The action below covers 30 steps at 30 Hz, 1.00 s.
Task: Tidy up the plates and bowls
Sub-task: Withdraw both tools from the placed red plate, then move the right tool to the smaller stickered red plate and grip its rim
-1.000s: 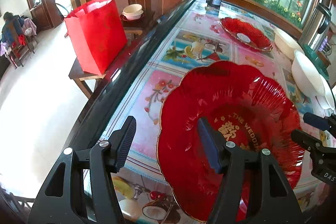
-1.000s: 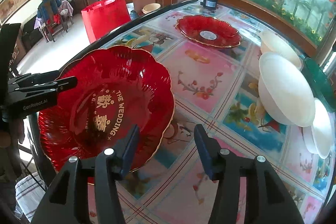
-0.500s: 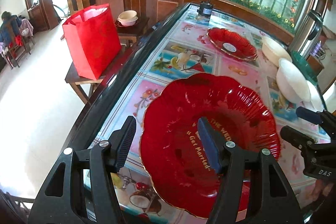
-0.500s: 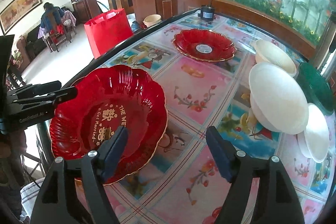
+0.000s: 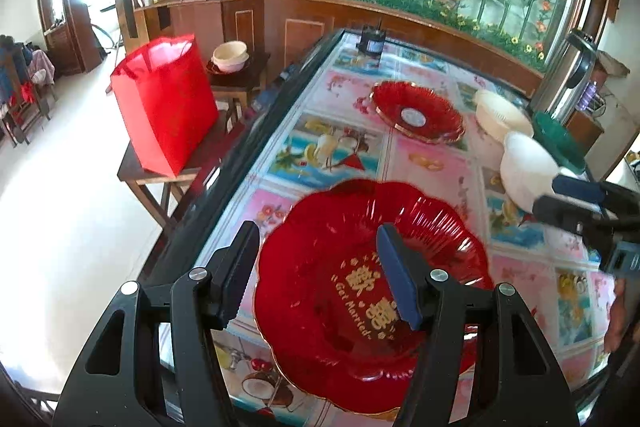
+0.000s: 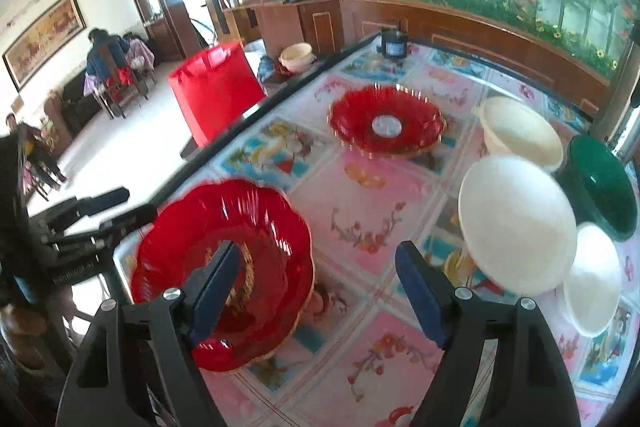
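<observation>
**Both grippers lifted off the near red plate**

Since the earlier pictures you have raised both grippers away from the table, so the near red plate [image 5: 340,291] now looks smaller under them, and your right gripper [image 6: 316,287] has just been opening its jaws, with nothing pressed between them. Its left finger crosses in front of the plate's far side in the right wrist view, the right finger hangs over the floral table cover [image 6: 360,195], and neither pad touches the plate. Your left gripper [image 5: 318,271] has its jaws apart at a middling width; the plate's near-left rim shows between the 2 fingers, but the blue pad [image 5: 396,283] stands above the plate rather than on it, as far as the blur lets me judge.

Taking the near red plate as the landmark: it lies flat on the table close to the dark table edge [image 5: 224,187], gold lettering face up. Beyond it, further along the table, sits the second red plate [image 6: 386,125], well apart. To the right of the near plate stands the large white bowl [image 6: 516,223], tilted on its side, with a smaller white bowl [image 6: 592,283] just beside it, another white bowl [image 6: 520,131] behind, and a dark green bowl [image 6: 600,187] touching the group. Left of the plate, off the table, a red bag [image 5: 168,103] stands on a low wooden stool [image 5: 160,179].
</observation>
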Tool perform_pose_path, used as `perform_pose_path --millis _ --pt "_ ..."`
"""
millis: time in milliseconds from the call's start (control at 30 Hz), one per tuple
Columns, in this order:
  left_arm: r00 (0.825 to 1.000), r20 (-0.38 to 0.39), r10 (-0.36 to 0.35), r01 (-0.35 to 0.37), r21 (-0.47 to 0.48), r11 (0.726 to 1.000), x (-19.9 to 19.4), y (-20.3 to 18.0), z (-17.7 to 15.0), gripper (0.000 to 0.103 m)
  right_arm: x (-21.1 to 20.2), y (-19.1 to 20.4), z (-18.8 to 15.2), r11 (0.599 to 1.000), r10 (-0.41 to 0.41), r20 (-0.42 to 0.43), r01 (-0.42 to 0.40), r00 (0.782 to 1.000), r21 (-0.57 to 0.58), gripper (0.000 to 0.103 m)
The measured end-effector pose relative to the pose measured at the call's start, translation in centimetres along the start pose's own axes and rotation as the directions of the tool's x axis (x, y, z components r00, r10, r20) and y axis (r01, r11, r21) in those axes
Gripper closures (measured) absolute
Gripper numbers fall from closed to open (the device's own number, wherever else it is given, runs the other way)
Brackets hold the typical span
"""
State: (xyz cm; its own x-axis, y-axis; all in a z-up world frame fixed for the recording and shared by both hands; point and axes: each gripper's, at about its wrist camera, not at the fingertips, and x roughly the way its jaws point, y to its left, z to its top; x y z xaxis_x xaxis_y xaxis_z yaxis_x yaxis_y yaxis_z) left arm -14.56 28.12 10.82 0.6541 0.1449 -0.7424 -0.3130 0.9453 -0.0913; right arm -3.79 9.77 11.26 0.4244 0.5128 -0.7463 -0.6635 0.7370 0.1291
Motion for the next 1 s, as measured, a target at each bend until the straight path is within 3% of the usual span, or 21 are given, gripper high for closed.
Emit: perform_pose_path --millis 367,667,867,1000 --pt "0.998 0.057 -0.028 0.027 0.006 1.000 -1.7 0.4 3.4 0.041 -0.4 0.1 3.8 0.999 0.037 -0.011 -0.038 0.999 -0.039 0.021" --pt "0.999 0.042 -0.005 0.004 0.030 1.000 0.7 1.1 5.7 0.041 2.2 -1.7 5.3 0.999 0.003 -0.038 -0.004 0.999 -0.032 0.021" --pt "0.999 0.040 0.025 -0.027 0.061 0.998 2.5 0.8 7.8 0.041 4.1 -5.6 7.0 0.997 0.010 -0.046 -0.007 0.999 0.079 0.021" --pt "0.999 0.017 0.035 -0.036 0.073 0.997 3.8 0.7 8.6 0.041 5.1 -6.0 8.0 0.997 -0.052 -0.044 0.055 0.998 0.054 0.021"
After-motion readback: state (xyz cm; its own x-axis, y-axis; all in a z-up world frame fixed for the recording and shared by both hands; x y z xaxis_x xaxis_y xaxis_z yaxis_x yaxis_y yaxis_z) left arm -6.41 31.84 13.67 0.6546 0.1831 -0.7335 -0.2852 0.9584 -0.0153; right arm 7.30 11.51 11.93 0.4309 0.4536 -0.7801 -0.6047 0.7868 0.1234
